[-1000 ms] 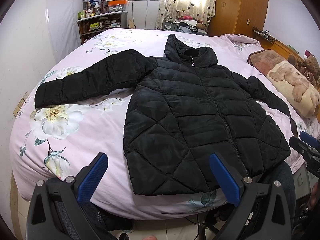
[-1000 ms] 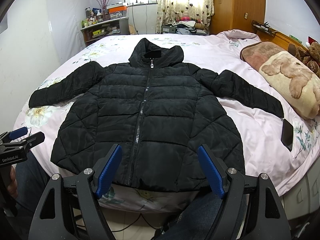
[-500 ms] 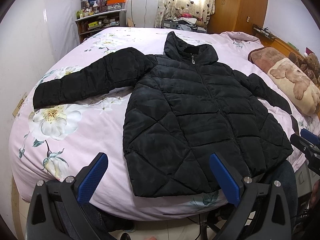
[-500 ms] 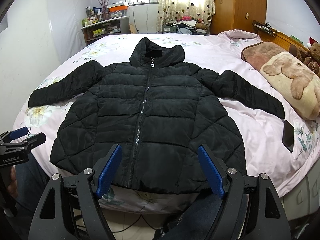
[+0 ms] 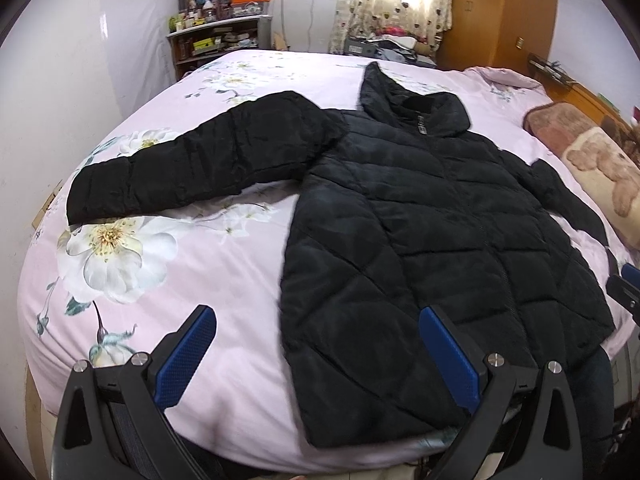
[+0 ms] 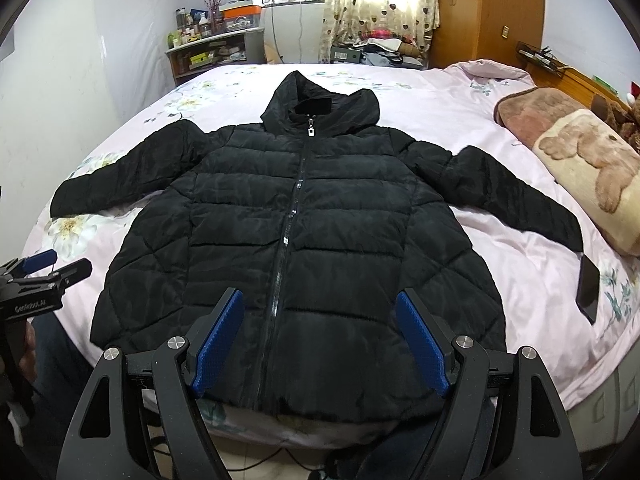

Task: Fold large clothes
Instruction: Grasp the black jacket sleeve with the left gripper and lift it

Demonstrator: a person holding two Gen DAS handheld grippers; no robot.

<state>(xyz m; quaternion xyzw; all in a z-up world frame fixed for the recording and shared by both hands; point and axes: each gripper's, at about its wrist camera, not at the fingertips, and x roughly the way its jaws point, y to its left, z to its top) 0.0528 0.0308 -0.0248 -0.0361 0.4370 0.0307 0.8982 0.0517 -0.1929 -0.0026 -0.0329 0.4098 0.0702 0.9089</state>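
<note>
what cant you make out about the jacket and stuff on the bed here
- Black puffer jacket: its hem in the right wrist view, behind the right gripper.
- Zipper: blurred in the left wrist view.
- Dark flat object near the sleeve cuff: too small to identify.
- Shelf items: too small.

Black hand-held tongs with blue pads

Left tongs and right tongs share black angular frames, silver round screws and blue ribbed fingertips; white "GenRobot.AI" lettering marks one body; the person wears dark blue trousers.
</note>
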